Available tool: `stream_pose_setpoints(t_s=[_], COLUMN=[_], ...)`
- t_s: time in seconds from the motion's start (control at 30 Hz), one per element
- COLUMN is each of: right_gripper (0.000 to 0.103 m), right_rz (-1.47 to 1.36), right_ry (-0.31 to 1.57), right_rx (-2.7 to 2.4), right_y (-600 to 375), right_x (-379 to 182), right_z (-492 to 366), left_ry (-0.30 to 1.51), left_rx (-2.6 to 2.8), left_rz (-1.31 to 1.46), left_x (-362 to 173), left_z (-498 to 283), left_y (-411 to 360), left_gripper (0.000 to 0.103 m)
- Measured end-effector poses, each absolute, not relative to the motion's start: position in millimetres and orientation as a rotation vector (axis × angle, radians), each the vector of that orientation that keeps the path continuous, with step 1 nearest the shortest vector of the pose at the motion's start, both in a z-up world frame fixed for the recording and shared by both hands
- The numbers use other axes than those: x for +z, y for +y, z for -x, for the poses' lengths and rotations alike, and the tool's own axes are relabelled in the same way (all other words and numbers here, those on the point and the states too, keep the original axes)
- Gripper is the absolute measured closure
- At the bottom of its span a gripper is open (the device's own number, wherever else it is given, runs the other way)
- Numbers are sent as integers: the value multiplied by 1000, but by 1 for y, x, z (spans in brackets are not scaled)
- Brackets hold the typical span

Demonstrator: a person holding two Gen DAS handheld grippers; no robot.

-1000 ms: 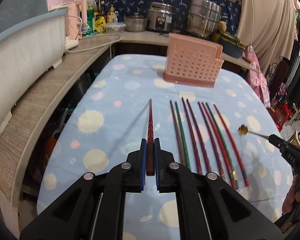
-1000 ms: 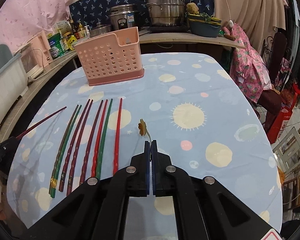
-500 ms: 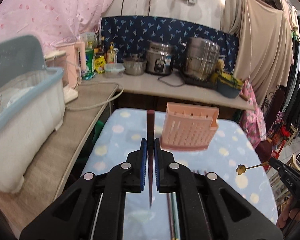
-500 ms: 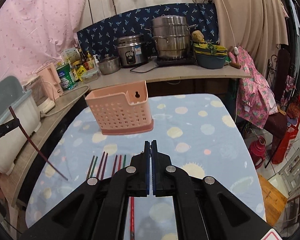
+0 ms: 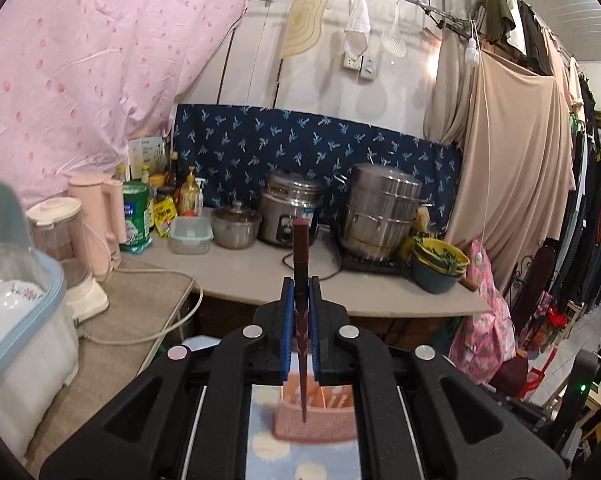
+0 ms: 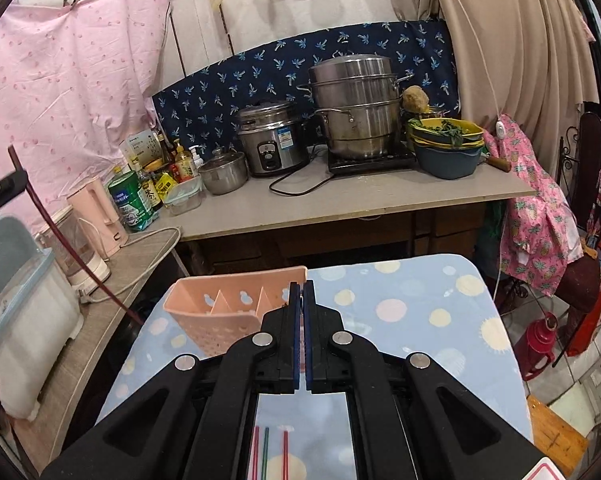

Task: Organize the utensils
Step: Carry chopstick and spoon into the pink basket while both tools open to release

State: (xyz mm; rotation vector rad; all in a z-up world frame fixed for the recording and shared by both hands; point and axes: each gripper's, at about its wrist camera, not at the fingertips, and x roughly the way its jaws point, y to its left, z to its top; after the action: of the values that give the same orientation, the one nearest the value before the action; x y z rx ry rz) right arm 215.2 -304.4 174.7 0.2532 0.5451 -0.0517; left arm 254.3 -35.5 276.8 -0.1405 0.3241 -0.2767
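My left gripper (image 5: 301, 292) is shut on a dark red chopstick (image 5: 301, 252), held upright with its thin tip pointing down over the pink perforated utensil basket (image 5: 316, 420). In the right wrist view the same chopstick (image 6: 72, 248) hangs slanted at the far left, above and left of the basket (image 6: 220, 312), which stands on the blue spotted tablecloth (image 6: 420, 320). My right gripper (image 6: 301, 288) is shut; the small gold flower-ended utensil it held is hidden between its pads. Red and green chopsticks (image 6: 266, 452) lie on the cloth below it.
A white and blue dish bin (image 5: 16, 320) sits on the left counter beside a blender (image 5: 72, 264) and a cord (image 5: 140, 332). Pots, a rice cooker (image 6: 270, 140) and bowls (image 6: 446, 144) stand on the back counter. Clothes hang at the right.
Both grippers rose and tilted up. The left carried the red chopstick from the table to upright over the basket. The right moved closer to the basket.
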Motion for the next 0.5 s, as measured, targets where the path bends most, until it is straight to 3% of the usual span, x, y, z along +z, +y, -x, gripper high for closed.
stream_pose_setpoints(t_s=[0.5], right_gripper=[101], right_rz=[-231], right_ry=[667], right_rx=[-53], right_y=[-300], right_x=[121], right_z=[-297], left_ry=[442], left_rx=[-239], left_rz=[116], left_x=[215], left_z=[-338], left_y=[-61], left_gripper=[96])
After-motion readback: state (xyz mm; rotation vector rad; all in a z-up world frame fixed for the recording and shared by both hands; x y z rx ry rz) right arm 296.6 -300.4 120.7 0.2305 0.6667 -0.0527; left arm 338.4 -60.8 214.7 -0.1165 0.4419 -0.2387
